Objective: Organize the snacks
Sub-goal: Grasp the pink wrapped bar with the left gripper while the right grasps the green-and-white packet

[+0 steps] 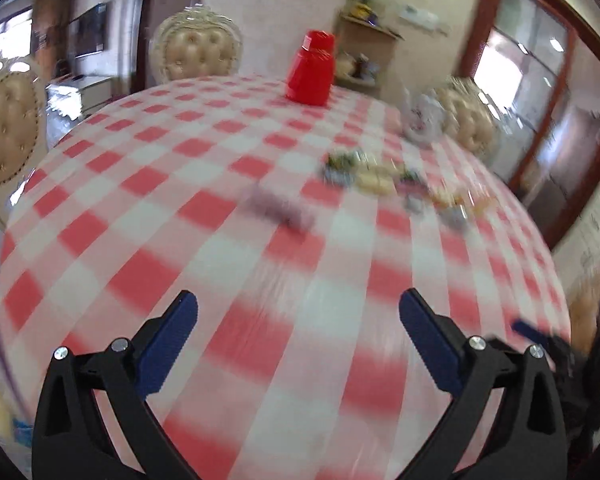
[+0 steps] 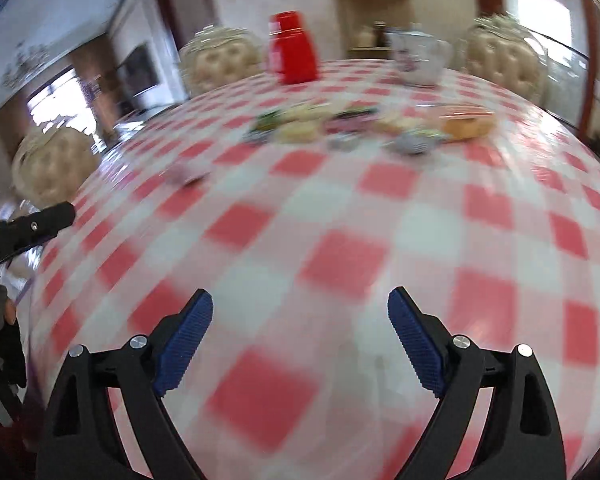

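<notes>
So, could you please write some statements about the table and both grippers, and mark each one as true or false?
1. The left gripper holds a snack packet. False: its jaws stand open with nothing between them.
2. The tall red plastic container stands upright on the red-and-white checked tablecloth. True.
3. The right gripper is open and empty. True.
4. The blurred pile of small wrapped snacks lies between the right gripper's fingers. False: it lies far ahead, nearer the red container.
5. The white floral teapot stands at the far side of the table. True.
</notes>
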The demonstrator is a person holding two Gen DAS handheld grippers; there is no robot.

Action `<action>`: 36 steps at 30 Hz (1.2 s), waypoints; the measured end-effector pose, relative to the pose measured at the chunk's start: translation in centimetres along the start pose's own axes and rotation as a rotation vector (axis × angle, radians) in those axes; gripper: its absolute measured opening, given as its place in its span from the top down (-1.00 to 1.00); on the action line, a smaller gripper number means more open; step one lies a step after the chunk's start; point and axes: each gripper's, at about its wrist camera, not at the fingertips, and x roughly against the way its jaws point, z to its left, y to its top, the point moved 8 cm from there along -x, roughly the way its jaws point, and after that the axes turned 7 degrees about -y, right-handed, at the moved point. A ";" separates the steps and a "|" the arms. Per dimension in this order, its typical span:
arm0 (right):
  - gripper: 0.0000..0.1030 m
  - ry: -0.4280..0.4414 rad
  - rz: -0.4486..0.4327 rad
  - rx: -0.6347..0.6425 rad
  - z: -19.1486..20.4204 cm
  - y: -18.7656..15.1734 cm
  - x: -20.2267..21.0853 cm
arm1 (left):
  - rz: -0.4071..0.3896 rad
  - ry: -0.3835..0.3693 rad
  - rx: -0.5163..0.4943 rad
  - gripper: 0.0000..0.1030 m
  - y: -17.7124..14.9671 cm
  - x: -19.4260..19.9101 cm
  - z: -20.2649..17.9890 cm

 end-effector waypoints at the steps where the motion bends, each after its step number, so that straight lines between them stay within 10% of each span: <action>1: -0.68 -0.009 0.011 -0.045 -1.4 1.0 -0.9 | -0.019 0.022 0.047 -0.96 1.0 -1.4 0.2; 10: -0.68 -0.080 0.070 -0.393 -10.8 8.5 -10.7 | -0.096 0.095 0.408 -0.96 3.5 -9.1 3.8; 17: -0.45 -0.114 0.085 -0.359 -10.2 13.1 -16.0 | -0.140 0.104 0.377 -0.96 4.9 -8.4 5.2; 21: 0.20 -0.163 0.089 -0.265 -9.4 14.1 -17.2 | -0.087 0.092 0.392 -0.96 4.4 -9.0 5.6; 36: 0.22 -0.025 -0.016 -0.206 -7.8 14.0 -12.0 | 0.066 0.224 0.173 -0.96 5.6 -14.7 3.2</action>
